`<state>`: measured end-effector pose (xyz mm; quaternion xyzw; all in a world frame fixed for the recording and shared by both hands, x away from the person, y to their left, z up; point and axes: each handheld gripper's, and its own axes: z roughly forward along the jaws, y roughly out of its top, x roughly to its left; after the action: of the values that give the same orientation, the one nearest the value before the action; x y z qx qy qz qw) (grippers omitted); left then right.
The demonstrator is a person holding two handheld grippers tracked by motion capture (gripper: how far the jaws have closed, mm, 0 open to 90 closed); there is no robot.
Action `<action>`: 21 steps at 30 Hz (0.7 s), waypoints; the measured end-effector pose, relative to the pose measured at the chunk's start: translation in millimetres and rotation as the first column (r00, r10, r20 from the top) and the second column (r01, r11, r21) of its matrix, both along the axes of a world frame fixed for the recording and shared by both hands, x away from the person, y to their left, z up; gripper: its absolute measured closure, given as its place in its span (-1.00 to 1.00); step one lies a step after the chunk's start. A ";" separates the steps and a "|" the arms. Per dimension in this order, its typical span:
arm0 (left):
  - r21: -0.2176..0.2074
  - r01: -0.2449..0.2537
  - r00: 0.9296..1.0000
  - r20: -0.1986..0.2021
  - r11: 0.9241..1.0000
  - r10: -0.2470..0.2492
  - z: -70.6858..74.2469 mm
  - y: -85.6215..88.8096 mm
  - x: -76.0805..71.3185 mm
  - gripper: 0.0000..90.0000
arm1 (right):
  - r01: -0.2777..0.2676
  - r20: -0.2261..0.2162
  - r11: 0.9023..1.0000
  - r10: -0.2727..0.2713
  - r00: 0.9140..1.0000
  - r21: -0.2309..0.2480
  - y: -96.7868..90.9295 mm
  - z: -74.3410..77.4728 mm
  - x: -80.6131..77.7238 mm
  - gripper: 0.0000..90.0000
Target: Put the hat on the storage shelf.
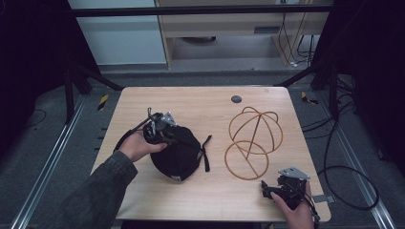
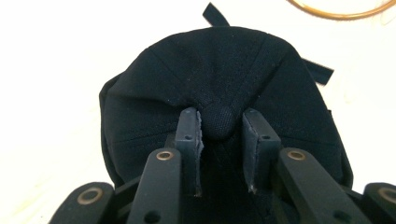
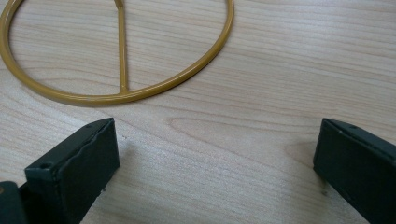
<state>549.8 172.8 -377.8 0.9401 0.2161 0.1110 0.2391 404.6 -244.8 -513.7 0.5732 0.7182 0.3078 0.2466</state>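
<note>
Left of the gold wire stand (image 1: 253, 142), the left gripper (image 2: 223, 122) has its jaws pinched on the crown button of the black cap (image 1: 177, 153), which lies on the table (image 1: 200, 102). Just below the stand's base ring, the right gripper (image 1: 271, 189) rests with jaws wide and empty.

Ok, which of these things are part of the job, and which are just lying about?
In the job:
- black cap, pinched at its top button by the left gripper
- gold wire hat stand, lying on its side
- right gripper, open near the stand's ring

Lying about:
- small dark disc in the wooden table
</note>
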 end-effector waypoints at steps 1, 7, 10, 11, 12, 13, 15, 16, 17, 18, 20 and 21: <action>-0.002 0.001 1.000 0.008 1.000 -0.001 2.3 1.0 -1.9 0.57 | -0.001 0.000 1.000 0.001 1.000 -0.001 -0.1 0.0 0.0 -0.99; -0.026 0.016 0.999 0.046 1.000 -0.015 19.7 6.0 -13.2 0.60 | -0.001 0.000 1.000 0.001 1.000 0.000 0.0 0.0 0.0 -0.99; -0.032 0.029 0.998 0.060 0.999 -0.027 28.1 7.4 -17.6 0.60 | 0.000 0.000 1.000 0.000 1.000 0.000 0.0 0.0 0.0 -0.99; -0.035 0.033 0.998 0.063 0.999 -0.031 30.7 8.0 -18.8 0.61 | 0.000 0.000 1.000 0.000 1.000 0.000 0.0 0.0 0.0 -0.99; -0.036 0.037 0.997 0.066 0.999 -0.035 32.9 8.3 -19.9 0.61 | -0.001 0.000 1.000 0.001 1.000 -0.001 -0.1 0.0 0.0 -0.99; -0.036 0.037 0.997 0.066 0.999 -0.035 32.9 8.3 -19.9 0.61 | -0.001 0.001 1.000 0.001 1.000 -0.001 -0.1 0.0 0.0 -0.99; -0.035 0.047 0.996 0.078 0.998 -0.044 40.0 9.2 -24.4 0.61 | -0.001 0.001 1.000 0.001 1.000 -0.001 -0.1 0.0 0.0 -0.99; -0.036 0.049 0.996 0.083 0.998 -0.046 41.7 9.5 -25.7 0.61 | 0.000 0.000 1.000 0.000 1.000 0.000 0.0 0.0 0.0 -0.99; -0.036 0.054 0.995 0.088 0.998 -0.050 45.0 10.0 -27.7 0.62 | 0.000 0.000 1.000 0.000 1.000 0.000 0.0 0.0 0.0 -0.99; -0.036 0.054 0.995 0.088 0.998 -0.050 45.0 10.0 -27.7 0.62 | 0.000 0.000 1.000 0.000 1.000 0.000 0.0 0.0 0.0 -0.99; -0.047 0.057 0.994 0.095 0.997 -0.052 49.5 10.9 -31.3 0.62 | 0.000 0.000 1.000 0.000 1.000 0.000 0.0 0.0 0.0 -0.99; -0.050 0.065 0.993 0.097 0.997 -0.060 52.8 11.7 -34.0 0.62 | 0.000 0.000 1.000 0.000 1.000 0.000 0.0 0.0 0.0 -0.99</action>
<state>515.8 184.5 -325.0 0.9333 0.1778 0.1427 0.2773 404.6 -244.8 -513.7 0.5731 0.7183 0.3079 0.2466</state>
